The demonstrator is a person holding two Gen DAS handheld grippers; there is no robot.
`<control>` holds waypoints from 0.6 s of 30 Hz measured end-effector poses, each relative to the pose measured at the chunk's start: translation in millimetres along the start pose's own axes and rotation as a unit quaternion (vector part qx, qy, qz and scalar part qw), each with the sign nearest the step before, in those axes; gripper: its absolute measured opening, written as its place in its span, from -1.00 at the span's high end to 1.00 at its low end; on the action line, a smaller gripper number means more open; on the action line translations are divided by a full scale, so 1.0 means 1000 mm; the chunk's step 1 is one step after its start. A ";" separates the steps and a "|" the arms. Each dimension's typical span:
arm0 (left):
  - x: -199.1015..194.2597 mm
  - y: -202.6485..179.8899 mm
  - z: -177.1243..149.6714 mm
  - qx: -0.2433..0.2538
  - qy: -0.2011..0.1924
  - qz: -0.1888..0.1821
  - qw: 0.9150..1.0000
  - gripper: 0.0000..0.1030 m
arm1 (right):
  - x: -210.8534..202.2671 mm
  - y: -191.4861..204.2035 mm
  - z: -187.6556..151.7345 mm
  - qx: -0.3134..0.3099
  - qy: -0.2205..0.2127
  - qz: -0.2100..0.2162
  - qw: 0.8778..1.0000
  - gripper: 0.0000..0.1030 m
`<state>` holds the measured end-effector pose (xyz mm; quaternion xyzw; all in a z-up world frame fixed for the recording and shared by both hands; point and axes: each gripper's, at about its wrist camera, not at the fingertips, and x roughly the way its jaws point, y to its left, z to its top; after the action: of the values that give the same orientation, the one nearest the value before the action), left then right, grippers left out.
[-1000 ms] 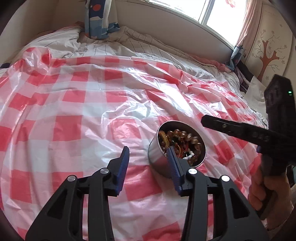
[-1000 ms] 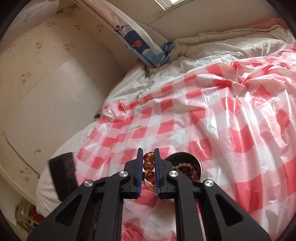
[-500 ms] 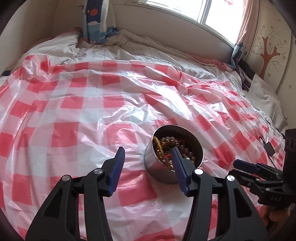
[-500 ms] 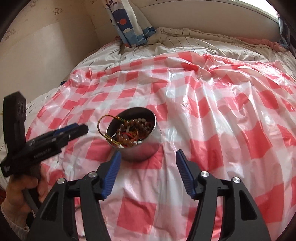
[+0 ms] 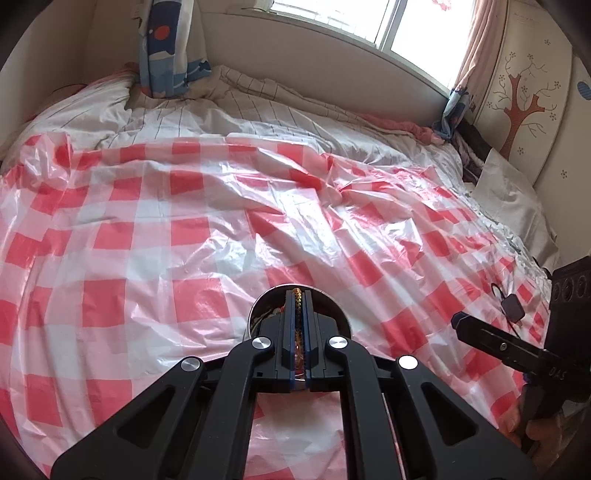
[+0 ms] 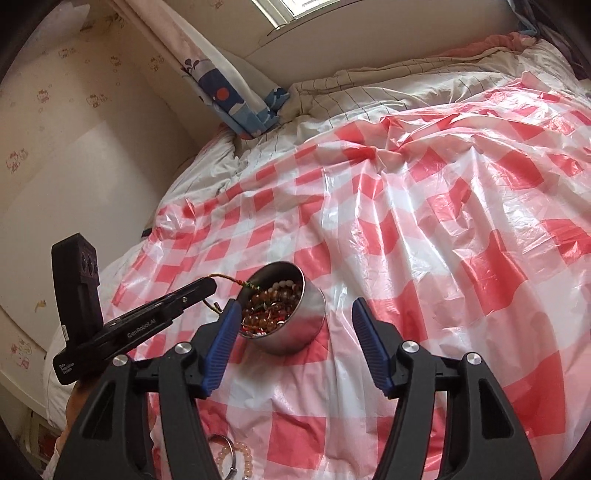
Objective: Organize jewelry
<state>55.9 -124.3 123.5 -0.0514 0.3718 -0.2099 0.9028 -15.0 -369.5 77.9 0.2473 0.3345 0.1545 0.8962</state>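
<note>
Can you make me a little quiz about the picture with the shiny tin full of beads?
1. True or false: the right gripper has its jaws wide open.
2. What does the left gripper pinch: A) a gold braided cord, B) a spoon, C) a sock?
3. Fill in: the round silver metal tin of brown bead bracelets sits on a red-and-white checked plastic ____.

Key: 1 true; 2 A; 3 sheet.

A home bedroom: bed (image 5: 258, 122), curtained window (image 5: 417, 33), cartoon-patterned wallpaper (image 6: 44, 96).
</note>
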 end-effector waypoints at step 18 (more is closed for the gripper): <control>0.066 0.003 -0.022 0.024 0.098 0.054 0.993 0.84 | -0.014 -0.013 0.005 0.030 -0.013 0.019 0.999 -0.20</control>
<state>84.0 -147.9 64.2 0.0115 0.4555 -0.1739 0.8730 -20.0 -387.8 81.4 0.2828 0.3225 0.1584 0.8893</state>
